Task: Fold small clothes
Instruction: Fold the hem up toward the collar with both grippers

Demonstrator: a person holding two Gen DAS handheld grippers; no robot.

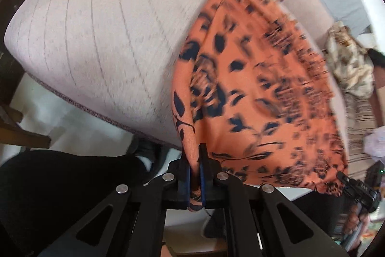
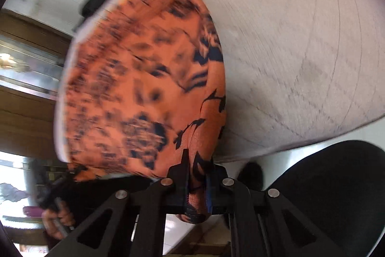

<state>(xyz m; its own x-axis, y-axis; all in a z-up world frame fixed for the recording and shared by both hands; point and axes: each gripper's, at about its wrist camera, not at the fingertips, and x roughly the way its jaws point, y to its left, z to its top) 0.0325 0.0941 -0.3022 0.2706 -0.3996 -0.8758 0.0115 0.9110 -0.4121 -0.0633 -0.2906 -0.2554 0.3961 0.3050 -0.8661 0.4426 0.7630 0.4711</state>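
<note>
Orange, black-printed cloth garment [image 1: 252, 88] spans both tools along the near edge of the pale quilted bed [image 1: 96, 28], left tool [image 1: 194, 175] and right tool [image 2: 197, 182] each clamped on a near corner.

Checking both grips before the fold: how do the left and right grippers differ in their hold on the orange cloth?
The left gripper pinches a thin edge; the right gripper clamps a thicker bunch. The orange cloth spreads to the right of the left gripper but to the left of the right one. Both are shut on it.
</note>
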